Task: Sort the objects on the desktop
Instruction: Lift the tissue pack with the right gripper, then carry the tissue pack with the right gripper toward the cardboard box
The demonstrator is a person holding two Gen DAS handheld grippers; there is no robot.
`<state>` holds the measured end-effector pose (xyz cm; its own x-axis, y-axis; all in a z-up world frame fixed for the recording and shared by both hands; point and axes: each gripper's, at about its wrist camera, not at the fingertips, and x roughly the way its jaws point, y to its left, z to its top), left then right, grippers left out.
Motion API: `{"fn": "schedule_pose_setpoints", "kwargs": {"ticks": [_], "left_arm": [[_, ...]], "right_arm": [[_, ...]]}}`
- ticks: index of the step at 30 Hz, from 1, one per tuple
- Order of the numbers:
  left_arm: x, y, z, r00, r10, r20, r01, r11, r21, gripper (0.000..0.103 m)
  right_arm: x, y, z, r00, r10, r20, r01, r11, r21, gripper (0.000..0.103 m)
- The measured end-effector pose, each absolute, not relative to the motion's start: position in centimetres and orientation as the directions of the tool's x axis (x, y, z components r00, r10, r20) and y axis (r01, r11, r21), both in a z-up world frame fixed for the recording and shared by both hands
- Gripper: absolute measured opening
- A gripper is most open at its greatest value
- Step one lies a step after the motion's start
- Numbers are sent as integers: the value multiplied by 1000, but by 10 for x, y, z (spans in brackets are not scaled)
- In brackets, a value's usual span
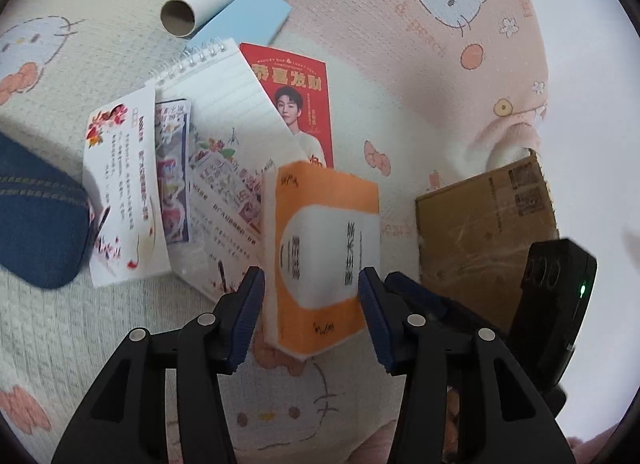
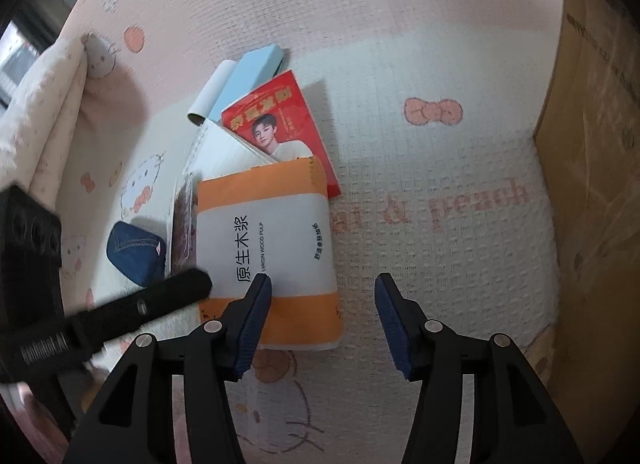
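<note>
Our left gripper (image 1: 311, 284), jaws apart, straddles the orange tissue pack (image 1: 324, 248) at frame centre; next we clench. Right gripper (image 2: 323, 296) released.

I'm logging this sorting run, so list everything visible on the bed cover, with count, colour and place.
Orange-and-white tissue pack: 1, centre, between left claw fingers.
Red printed card with a portrait: 1, behind the pack.
White spiral notepad: 1, left of the card.
Printed white leaflets: several, overlapping, left of the pack.
Grey-white cardboard tube: 1, far left.
Light blue flat card: 1, beside the tube.
Dark blue denim pouch: 1, left edge.
Brown cardboard box: 1, right.
Pink-and-white cartoon blanket: 1, underneath everything.
Left claw: open around the pack.
Right claw: open, empty.
</note>
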<state>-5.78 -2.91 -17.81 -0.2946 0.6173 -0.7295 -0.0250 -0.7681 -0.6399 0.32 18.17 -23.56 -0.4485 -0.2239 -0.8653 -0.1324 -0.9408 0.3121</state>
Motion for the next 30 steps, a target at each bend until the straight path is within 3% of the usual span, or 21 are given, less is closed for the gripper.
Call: {"fn": "schedule_pose_setpoints", "kwargs": {"ticks": [16, 30], "left_arm": [[-63, -25, -185, -309, 633, -709, 22, -741, -671, 52], [-64, -25, -154, -372, 612, -698, -41, -762, -646, 47]], "right_arm": [[-14, 163, -241, -424, -302, -854, -56, -932, 357, 58], [-18, 146, -210, -484, -214, -849, 40, -974, 222, 57]]}}
